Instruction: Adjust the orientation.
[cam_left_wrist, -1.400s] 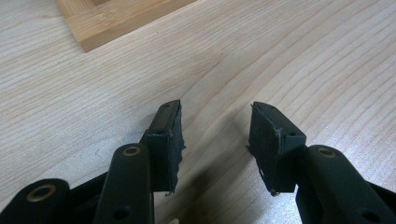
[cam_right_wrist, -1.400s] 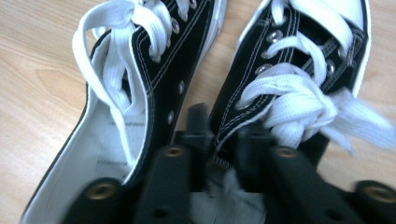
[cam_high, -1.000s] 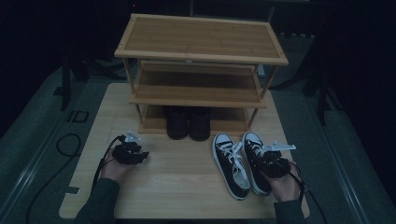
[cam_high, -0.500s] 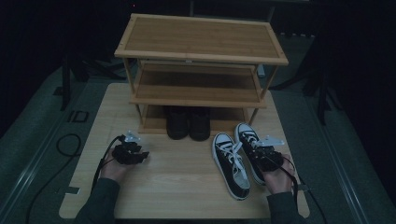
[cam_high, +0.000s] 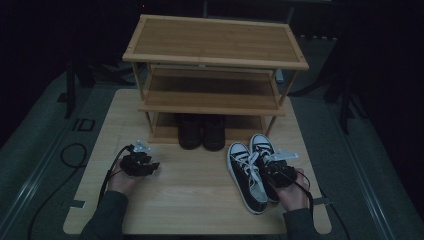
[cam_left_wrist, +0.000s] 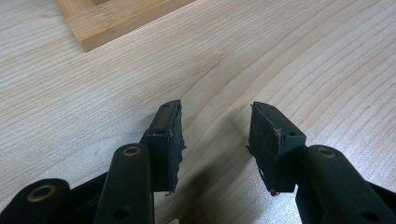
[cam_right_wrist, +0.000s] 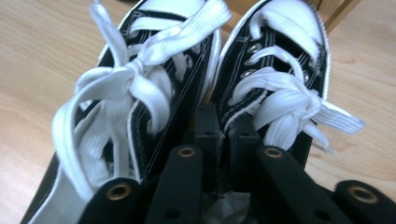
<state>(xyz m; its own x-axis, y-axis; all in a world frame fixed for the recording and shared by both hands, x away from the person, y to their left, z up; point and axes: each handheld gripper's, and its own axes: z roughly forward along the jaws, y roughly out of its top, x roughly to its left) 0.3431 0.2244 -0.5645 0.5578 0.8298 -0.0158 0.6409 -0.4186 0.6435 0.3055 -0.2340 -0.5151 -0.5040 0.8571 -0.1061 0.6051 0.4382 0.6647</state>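
The right gripper (cam_right_wrist: 224, 122) is sitting between the black canvas sneakers with white laces (cam_right_wrist: 205, 70), jaws nearly together, just opening; next, pinching both inner walls. The left gripper (cam_left_wrist: 215, 135) is idling spread

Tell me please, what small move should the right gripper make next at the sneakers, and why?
Probably open the right gripper wider and lower it, one jaw into each shoe. Its jaws, which have just been opening, are still nearly together with nothing between them, above the neighbouring inner walls of the two sneakers. They must straddle both walls to pinch the pair.
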